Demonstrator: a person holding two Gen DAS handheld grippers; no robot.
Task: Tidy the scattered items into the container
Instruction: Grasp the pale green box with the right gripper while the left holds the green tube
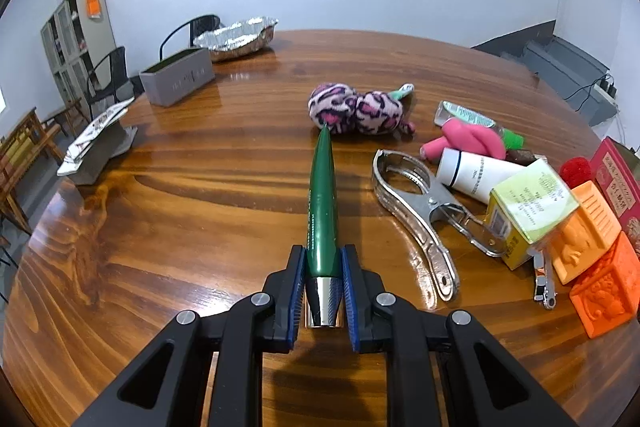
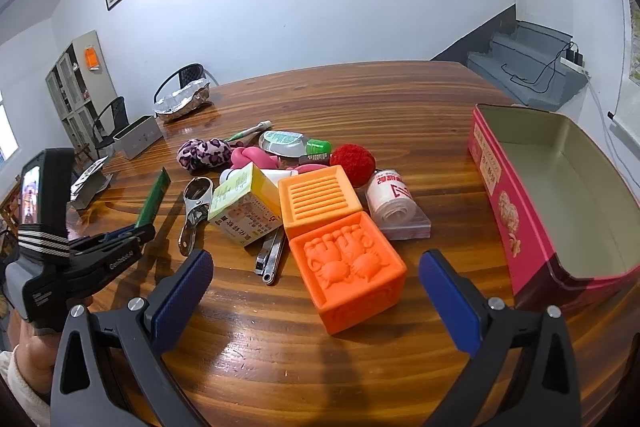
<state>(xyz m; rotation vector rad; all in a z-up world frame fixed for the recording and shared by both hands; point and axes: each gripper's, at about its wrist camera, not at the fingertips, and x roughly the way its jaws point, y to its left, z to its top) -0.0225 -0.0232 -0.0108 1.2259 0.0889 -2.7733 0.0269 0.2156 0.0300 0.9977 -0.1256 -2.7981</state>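
My left gripper point(image 1: 323, 259) is shut on a green tube with a silver cap point(image 1: 322, 203) and holds it above the table; the tube also shows in the right wrist view point(image 2: 153, 199). My right gripper point(image 2: 316, 291) is open, its jaws either side of an orange block point(image 2: 346, 267). The pink tin point(image 2: 560, 195) stands open and empty at the right. The pile holds a second orange block point(image 2: 318, 195), a yellow box point(image 2: 244, 205), a metal clamp point(image 1: 416, 215), nail clippers point(image 2: 272, 253), a red pompom point(image 2: 354, 157), a bandage roll point(image 2: 390, 197) and a leopard plush point(image 1: 356, 109).
A grey box point(image 1: 176, 81), a foil tray point(image 1: 236, 39) and a holder with papers point(image 1: 98, 147) sit at the table's far left. Chairs stand beyond the edge. A white tube point(image 1: 476, 173), pink toy point(image 1: 468, 141) and clear bottle point(image 2: 288, 143) lie in the pile.
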